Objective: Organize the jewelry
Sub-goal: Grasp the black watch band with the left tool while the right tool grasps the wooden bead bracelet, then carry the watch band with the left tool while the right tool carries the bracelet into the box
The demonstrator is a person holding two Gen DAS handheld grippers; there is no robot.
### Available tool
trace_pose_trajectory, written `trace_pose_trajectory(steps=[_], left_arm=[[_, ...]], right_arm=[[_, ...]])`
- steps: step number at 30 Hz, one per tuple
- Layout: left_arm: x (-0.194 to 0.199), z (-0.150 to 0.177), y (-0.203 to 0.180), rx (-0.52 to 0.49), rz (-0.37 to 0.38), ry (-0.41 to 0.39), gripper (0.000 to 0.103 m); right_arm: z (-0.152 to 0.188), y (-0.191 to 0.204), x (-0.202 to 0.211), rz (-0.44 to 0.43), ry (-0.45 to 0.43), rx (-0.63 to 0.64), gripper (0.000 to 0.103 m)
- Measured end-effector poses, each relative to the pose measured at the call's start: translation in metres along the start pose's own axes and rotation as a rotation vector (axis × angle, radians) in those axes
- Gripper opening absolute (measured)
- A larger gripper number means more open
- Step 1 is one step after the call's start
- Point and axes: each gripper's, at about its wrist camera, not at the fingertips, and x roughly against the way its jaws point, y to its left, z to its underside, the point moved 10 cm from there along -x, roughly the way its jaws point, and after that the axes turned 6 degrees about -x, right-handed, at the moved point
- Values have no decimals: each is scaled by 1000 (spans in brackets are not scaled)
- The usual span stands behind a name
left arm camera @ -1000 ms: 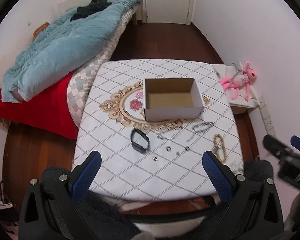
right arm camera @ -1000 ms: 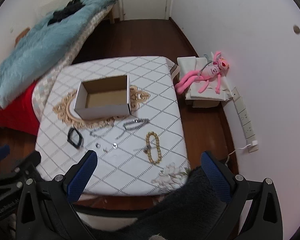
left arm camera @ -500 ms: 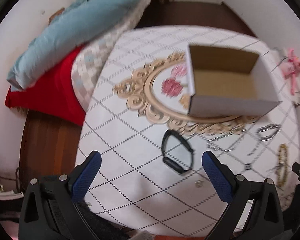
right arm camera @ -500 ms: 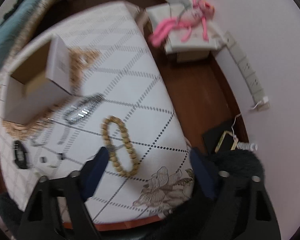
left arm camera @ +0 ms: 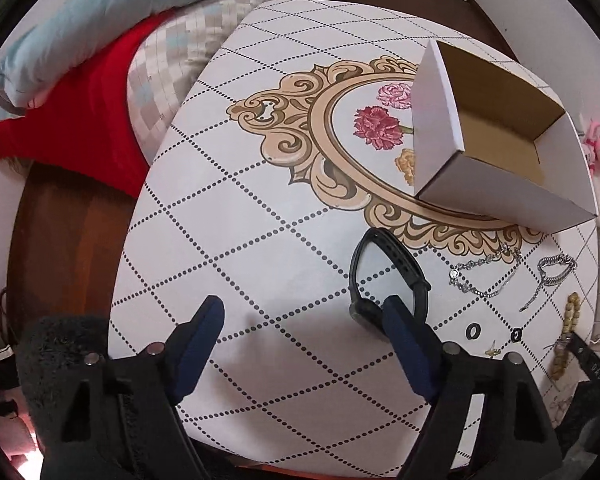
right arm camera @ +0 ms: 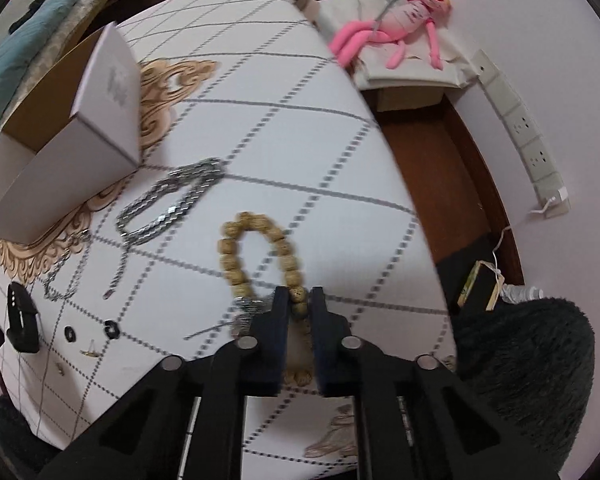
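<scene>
An open white cardboard box [left arm camera: 500, 136] [right arm camera: 60, 152] stands on the patterned table [left arm camera: 260, 240]. A black wristband [left arm camera: 388, 276] lies in front of it, its near end by the right finger of my left gripper [left arm camera: 300, 320], which is open and empty just above the table. My right gripper [right arm camera: 299, 300] is shut on the near side of a tan bead bracelet [right arm camera: 256, 252] lying on the table. A silver chain bracelet [right arm camera: 172, 204], a thin necklace [left arm camera: 484, 276] and small rings [left arm camera: 473, 331] lie between them.
A bed with a blue duvet [left arm camera: 120, 12] and red sheet [left arm camera: 80, 104] lies to the left of the table. A pink plush toy [right arm camera: 400, 28] lies on a low box at the right, near a wall power strip [right arm camera: 520, 128]. Dark fuzzy fabric [right arm camera: 520, 380] lies by the table's near edge.
Both grippers came down close to the table. The right gripper closed from wide open onto the bead bracelet. The left gripper moved in beside the black wristband, still open.
</scene>
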Motion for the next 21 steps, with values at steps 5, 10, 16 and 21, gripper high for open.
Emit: trace_pose_trajectory(steps=[5,10,16,21], left_arm=[[-13,-8,-3,-4,47,23,75],[-36,-3,-13,-45,76,113,39],[-33,-6,-24,-106,85,86,3],[-15,-6,-32,-138,90,49,1]], right_arm=[[11,21,4,-91,39,-6,9],[22,32,11,-118,38,14,9],[24,38,25,-143,26,24,9],[10,43,37,-190,1,47,9]])
